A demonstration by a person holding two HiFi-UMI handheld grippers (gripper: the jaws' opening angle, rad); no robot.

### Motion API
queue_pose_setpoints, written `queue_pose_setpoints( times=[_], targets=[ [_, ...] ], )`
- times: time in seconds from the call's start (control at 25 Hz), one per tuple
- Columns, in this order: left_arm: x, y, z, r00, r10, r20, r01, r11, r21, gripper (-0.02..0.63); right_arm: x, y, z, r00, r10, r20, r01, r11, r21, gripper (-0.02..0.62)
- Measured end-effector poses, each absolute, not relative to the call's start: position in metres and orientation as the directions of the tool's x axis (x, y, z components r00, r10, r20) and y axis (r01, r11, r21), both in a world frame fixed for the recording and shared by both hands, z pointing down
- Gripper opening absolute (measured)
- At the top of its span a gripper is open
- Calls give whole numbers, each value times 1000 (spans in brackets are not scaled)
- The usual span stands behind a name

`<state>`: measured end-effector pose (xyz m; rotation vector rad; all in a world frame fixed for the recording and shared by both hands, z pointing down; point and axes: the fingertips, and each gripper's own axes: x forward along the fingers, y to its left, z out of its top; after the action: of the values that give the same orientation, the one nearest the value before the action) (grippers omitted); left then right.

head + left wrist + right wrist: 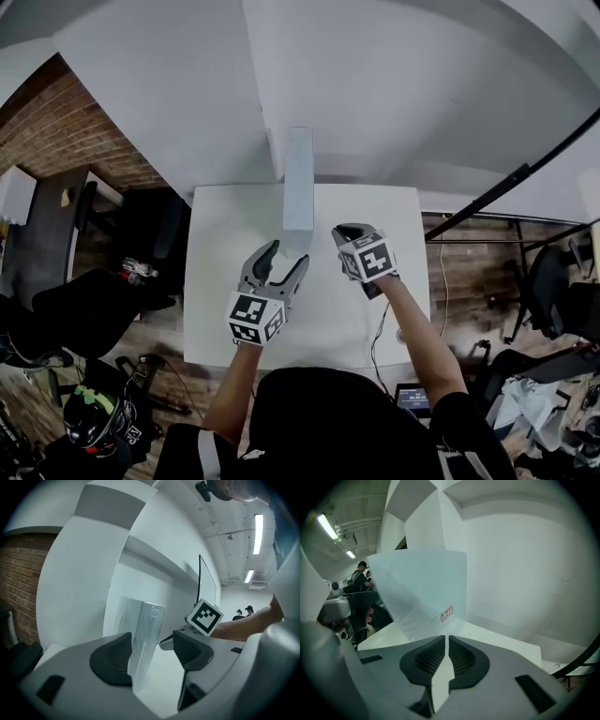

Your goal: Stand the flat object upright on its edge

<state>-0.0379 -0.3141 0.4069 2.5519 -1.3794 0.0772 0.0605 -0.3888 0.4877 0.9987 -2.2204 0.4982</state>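
Flat plastic-wrapped box (298, 178) stands on its edge at the far side of the white tabletop (221, 302), with the left gripper (286, 253) spread and the right gripper (345, 232) pressed together close by. A stray nudge from either could topple it.

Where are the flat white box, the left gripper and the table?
flat white box (298, 183), head view, on its narrow face toward the person.
left gripper (287, 255), head view, midway between its open fingers.
table (220, 281), head view, on bare tabletop left of that gripper.
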Motion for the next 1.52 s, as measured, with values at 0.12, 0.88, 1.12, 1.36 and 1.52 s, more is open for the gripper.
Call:
queue_pose_setpoints(
  times=[0.12, 0.88, 1.12, 1.36, 1.52],
  targets=[
    [-36, -306, 401, 559, -816, 149, -826, -532, 187, 273, 62, -380, 482, -513, -532, 674, -769, 634, -86, 54],
    [-34, -286, 324, 553, -830, 66, -833, -550, 60, 62, 56, -348, 386, -593, -635, 495, -765, 636, -102, 52],
    [-22, -282, 300, 565, -825, 12, -825, -564, 25, 25, 53, -336, 357, -624, -650, 434, -749, 656, -94, 54],
    [-16, -280, 287, 562, -827, 10, -827, -563, -15, 14, 51, -332, 323, -648, -678, 348, -743, 664, -89, 52],
    [-17, -282, 283, 548, -836, 11, -836, -548, -16, 12, 52, -327, 303, -654, -703, 279, -743, 666, -64, 52]
  ],
)
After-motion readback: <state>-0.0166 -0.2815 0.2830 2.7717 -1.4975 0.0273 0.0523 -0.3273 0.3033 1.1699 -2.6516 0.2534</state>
